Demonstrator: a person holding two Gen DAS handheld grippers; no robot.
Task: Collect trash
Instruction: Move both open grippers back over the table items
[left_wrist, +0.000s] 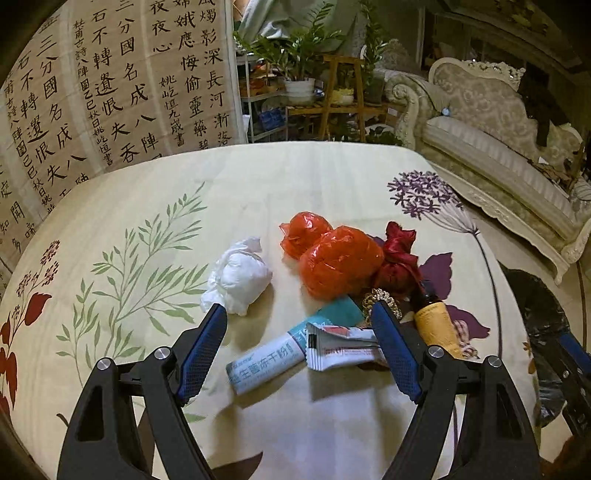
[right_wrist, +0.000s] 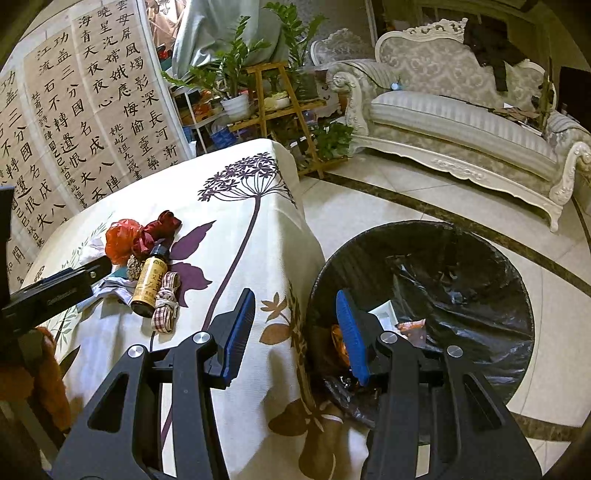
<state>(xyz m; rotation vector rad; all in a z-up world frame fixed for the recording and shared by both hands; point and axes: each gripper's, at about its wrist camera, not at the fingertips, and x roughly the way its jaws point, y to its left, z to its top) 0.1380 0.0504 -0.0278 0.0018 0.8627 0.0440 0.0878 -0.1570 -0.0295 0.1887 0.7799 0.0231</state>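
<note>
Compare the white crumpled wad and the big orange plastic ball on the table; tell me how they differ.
Colour: the white wad is matte white, the orange ball glossy orange-red.
Material: the white wad looks like tissue or thin paper, the orange ball like scrunched plastic film.
Size: the white wad looks smaller than the orange ball.
Placement: the white wad lies alone, just beyond the left claw's left finger; the orange ball sits against other trash.
Both are crumpled lumps resting on the tablecloth, ungripped.

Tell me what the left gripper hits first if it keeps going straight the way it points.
Most likely the crumpled sachet wrappers lying between the open jaws of the left gripper, on the tablecloth. The orange plastic bag lies beyond them; depth is hard to judge.
</note>
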